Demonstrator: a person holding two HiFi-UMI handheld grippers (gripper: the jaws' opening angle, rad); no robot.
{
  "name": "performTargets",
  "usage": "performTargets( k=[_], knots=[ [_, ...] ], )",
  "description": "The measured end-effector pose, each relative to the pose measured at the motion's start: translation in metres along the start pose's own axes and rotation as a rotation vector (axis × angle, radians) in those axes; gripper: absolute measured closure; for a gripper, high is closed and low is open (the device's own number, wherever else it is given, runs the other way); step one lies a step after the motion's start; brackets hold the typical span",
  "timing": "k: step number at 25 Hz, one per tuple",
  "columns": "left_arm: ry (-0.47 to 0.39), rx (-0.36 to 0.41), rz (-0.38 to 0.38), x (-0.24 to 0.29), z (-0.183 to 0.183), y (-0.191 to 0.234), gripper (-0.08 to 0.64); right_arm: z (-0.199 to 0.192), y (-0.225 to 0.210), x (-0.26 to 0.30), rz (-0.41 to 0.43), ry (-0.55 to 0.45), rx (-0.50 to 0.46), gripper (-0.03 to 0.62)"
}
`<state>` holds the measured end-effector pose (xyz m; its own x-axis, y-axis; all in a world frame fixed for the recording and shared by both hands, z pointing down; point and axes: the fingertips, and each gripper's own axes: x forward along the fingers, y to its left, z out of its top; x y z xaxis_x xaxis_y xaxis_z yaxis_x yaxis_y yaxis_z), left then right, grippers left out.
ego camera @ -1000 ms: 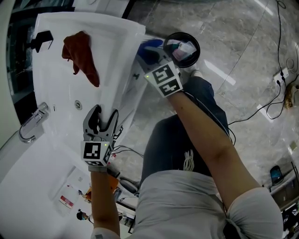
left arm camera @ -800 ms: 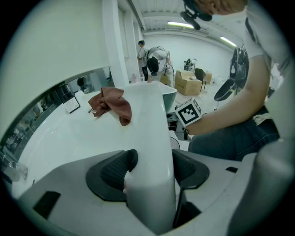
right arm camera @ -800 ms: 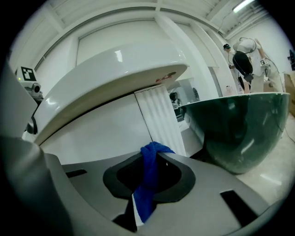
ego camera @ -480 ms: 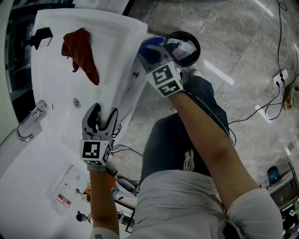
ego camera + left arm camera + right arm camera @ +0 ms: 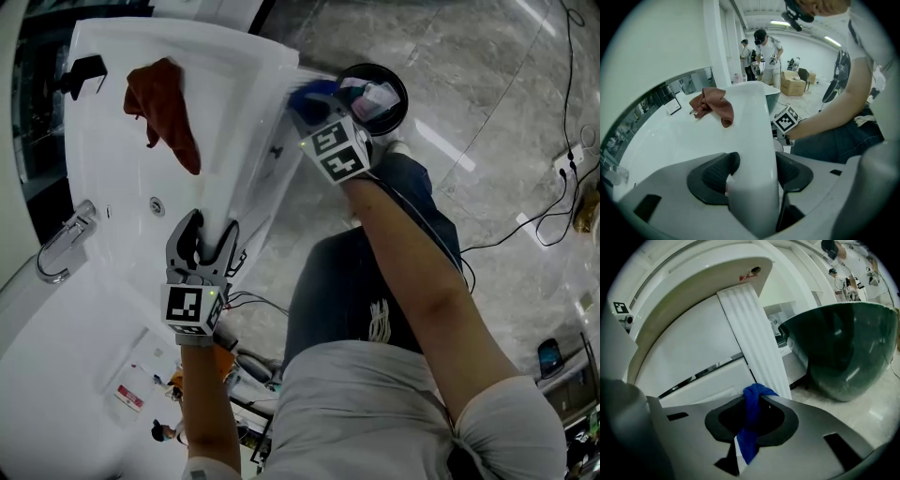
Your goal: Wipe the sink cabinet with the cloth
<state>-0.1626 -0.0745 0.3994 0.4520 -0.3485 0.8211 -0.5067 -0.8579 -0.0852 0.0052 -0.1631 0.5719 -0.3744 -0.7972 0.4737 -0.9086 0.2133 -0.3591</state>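
1. The left tool (image 5: pixel 202 232) is clamping the sink rim (image 5: pixel 752 136) with its jaws wide on either side, probably to brace the person.
2. The right tool (image 5: pixel 752 416) is pinching the blue cloth (image 5: pixel 751 437) tightly. The cloth's bunched tip is pointing at the sink cabinet (image 5: pixel 689 362) front, near the ribbed panel (image 5: pixel 754 333), ready for wiping.

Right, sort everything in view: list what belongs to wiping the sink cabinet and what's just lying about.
In the job:
blue cloth, pinched in the right gripper
sink cabinet front
left gripper, clamped on the counter edge

Lying about:
red-brown cloth
tap
dark bin with rubbish in it
floor cables
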Motion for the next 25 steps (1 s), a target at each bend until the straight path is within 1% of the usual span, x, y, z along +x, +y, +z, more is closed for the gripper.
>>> performTargets(
  k=[3, 9, 12, 14, 18, 25],
  knots=[
    [0.001, 0.008, 0.007, 0.001, 0.001, 0.0, 0.291, -0.013, -0.01, 0.01, -0.014, 0.038, 0.009, 0.531],
    [0.007, 0.014, 0.012, 0.0, 0.003, -0.002, 0.291, -0.044, -0.026, 0.026, -0.011, 0.131, 0.016, 0.531],
    [0.011, 0.013, 0.016, 0.002, 0.003, -0.001, 0.29, -0.059, -0.03, 0.035, -0.026, 0.168, 0.035, 0.531],
    [0.01, 0.008, 0.018, 0.002, 0.003, 0.0, 0.29, -0.068, -0.032, 0.042, -0.037, 0.191, 0.025, 0.531],
    [0.012, 0.011, 0.02, 0.001, 0.002, -0.001, 0.29, -0.079, -0.034, 0.046, -0.051, 0.222, 0.011, 0.531],
    [0.008, 0.014, 0.02, 0.001, 0.002, -0.001, 0.29, -0.099, -0.036, 0.056, -0.05, 0.259, 0.06, 0.531]
  ],
)
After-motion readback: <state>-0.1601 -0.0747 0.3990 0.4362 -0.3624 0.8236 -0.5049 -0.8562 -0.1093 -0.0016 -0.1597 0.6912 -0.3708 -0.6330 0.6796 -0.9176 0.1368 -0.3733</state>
